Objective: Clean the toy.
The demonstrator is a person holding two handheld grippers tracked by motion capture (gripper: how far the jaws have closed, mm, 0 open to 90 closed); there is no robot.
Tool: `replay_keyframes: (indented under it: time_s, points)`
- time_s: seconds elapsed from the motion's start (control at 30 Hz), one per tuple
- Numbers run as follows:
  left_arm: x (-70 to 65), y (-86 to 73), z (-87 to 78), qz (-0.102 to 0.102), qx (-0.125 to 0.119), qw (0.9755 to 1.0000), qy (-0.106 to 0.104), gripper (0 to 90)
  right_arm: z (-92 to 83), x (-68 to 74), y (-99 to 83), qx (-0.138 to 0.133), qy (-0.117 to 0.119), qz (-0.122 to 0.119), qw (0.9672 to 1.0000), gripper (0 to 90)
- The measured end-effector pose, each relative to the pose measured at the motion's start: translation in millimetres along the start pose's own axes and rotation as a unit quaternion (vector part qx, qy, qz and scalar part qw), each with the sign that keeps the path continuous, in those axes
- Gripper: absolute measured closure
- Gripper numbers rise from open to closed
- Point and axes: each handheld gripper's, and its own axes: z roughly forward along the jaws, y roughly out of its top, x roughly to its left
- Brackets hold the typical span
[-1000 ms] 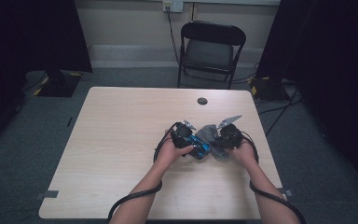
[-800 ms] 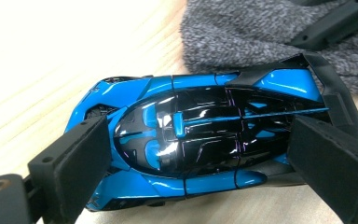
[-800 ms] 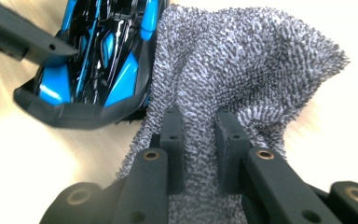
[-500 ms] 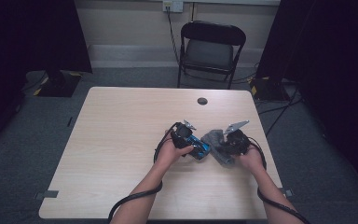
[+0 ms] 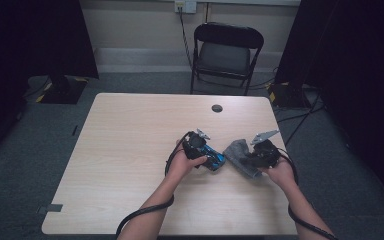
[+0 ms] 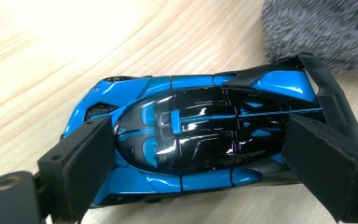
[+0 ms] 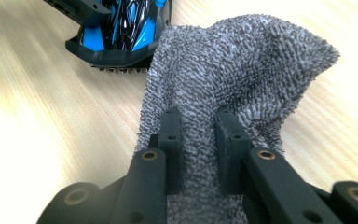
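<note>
Hands hold two grippers near the right part of the wooden table (image 5: pixel 130 130) in the high view; the left gripper (image 5: pixel 207 152) has a blue toy car (image 5: pixel 212 157), the right gripper (image 5: pixel 252 159) a grey cloth (image 5: pixel 236 151).

Left gripper view: jaws clamp the car's two ends.

Right gripper view: jaws pinch a cloth fold; the car touches the cloth's edge.

Lab: dark curtains (image 5: pixel 35 40), folding chair (image 5: pixel 226 52)

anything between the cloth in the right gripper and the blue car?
Nothing visible. The right gripper is shut on the grey cloth, whose far edge already lies right by the tail of the blue toy car. The left gripper straddles the car's body; its jaws sit clear of the tail.
</note>
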Motion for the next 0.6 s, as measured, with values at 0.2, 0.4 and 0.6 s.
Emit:
replay_keyframes:
  time_s: [0.2, 0.4, 0.6]
  points:
    - [-1.4, 3.4, -13.3, 0.006, -0.016, 0.9998, -0.011, 17.9, -10.3, 1.9, 8.6, -0.009, -0.003, 0.003, 0.9999, 75.2]
    - [6.2, -1.1, -36.7, 0.002, -0.023, 0.9996, -0.015, 17.1, -16.8, 8.8, 21.8, -0.016, -0.005, 0.004, 0.9999, 75.1]
    - [20.9, -26.5, -59.0, -0.017, -0.017, 0.9997, 0.0, 17.1, -18.7, 27.0, 45.8, -0.041, 0.003, 0.005, 0.9992, 74.6]
